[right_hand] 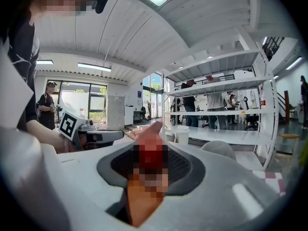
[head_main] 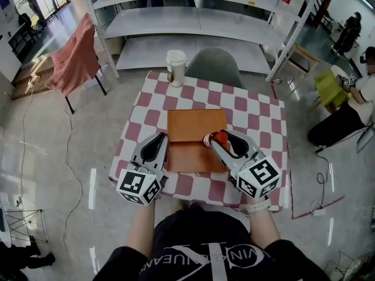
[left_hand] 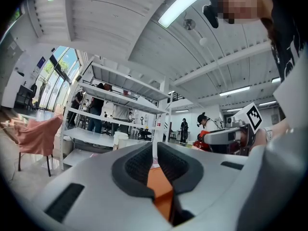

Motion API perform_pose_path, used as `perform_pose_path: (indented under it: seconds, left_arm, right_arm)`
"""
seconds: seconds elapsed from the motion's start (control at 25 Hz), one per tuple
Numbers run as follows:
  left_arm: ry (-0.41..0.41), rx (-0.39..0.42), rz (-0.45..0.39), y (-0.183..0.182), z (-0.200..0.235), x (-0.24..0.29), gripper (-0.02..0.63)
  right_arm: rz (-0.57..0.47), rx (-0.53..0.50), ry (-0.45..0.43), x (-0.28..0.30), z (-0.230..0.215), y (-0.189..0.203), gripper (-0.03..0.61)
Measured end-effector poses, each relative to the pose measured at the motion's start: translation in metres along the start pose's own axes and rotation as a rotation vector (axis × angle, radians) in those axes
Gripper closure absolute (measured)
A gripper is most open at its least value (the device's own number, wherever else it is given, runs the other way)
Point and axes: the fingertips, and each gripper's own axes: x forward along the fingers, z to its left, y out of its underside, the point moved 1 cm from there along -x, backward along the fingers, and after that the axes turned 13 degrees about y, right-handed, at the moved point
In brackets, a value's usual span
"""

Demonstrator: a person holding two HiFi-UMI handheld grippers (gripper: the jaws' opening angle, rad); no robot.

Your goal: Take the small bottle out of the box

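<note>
An orange-brown flat box (head_main: 196, 124) lies in the middle of the red-and-white checkered table (head_main: 258, 113). My right gripper (head_main: 215, 139) is over the box's right edge and is shut on a small bottle (head_main: 221, 137) with a red cap. The right gripper view shows the red-capped bottle (right_hand: 150, 155) standing between the dark pads (right_hand: 180, 165). My left gripper (head_main: 159, 140) rests at the box's left edge with nothing in it. In the left gripper view its pads (left_hand: 139, 165) stand close together, and a strip of the orange box (left_hand: 161, 186) shows through.
A white paper cup (head_main: 176, 67) stands at the table's far left corner. A grey chair (head_main: 214, 66) and white shelving (head_main: 193, 16) are behind the table. A pink cloth (head_main: 76, 57) hangs on a frame at the left. A person (head_main: 345, 116) sits at the right.
</note>
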Motion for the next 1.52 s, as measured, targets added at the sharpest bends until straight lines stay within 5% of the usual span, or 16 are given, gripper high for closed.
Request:
perform_pose_path:
  seconds: [0.6,1.52]
  left_arm:
    - [-0.019,0.039,0.007,-0.009,-0.003,0.001,0.580]
    - [-0.040,-0.003,-0.004,-0.006,0.004,-0.010,0.580]
  right_arm:
    - [-0.025,0.011,0.017,-0.010,-0.011,-0.009,0.430]
    - [-0.024,0.011,0.041,-0.014,-0.024,-0.007,0.430]
